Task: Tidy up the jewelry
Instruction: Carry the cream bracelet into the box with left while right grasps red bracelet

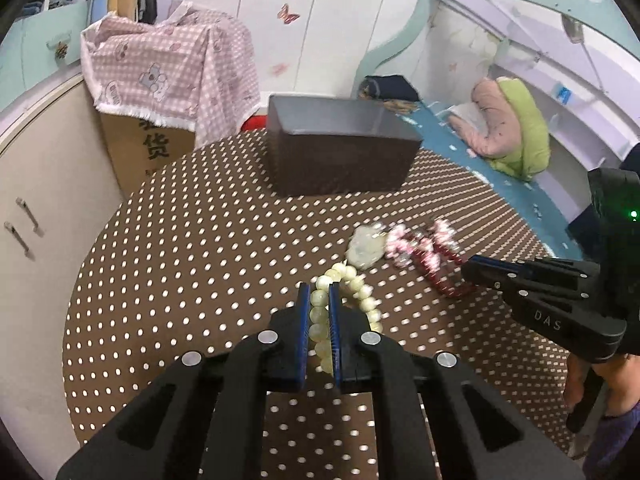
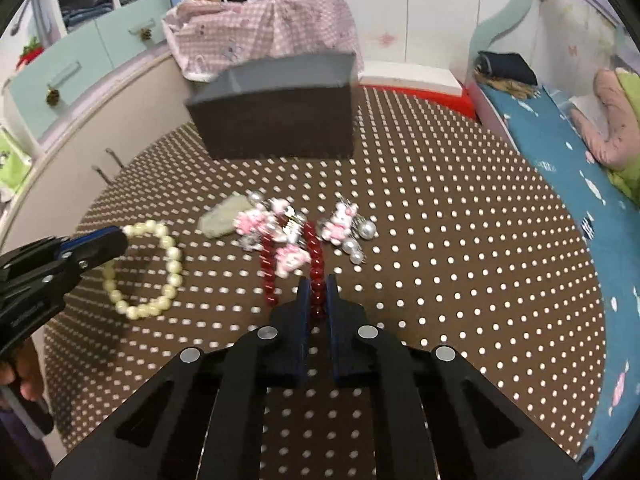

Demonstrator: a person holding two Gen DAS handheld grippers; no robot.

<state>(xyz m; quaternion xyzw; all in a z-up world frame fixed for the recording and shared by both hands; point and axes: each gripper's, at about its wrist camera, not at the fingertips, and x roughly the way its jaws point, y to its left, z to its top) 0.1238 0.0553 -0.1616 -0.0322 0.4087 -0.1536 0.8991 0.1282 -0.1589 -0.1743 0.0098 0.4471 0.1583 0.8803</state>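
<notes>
On my left, the left gripper (image 1: 319, 300) is pinched tight on the cream bead bracelet (image 2: 168, 256): one strand sits between the blue pads, and the rest of the loop hangs out past the tips over the dotted tablecloth (image 1: 200, 248). Moving across, a pale green stone piece (image 2: 220, 220) and a tangle of pink charms (image 2: 292, 236) lie between my two hands. On my right, the right gripper (image 2: 318, 296) is clamped on the dark red bead bracelet (image 2: 314, 264), whose loop runs away from the tips toward the charms and looks caught up with them. The dark box (image 2: 276, 120) sits straight ahead, beyond all the jewelry, open side up. I judge the right hand slightly nearer it, so both carries go forward and up over the rim.
</notes>
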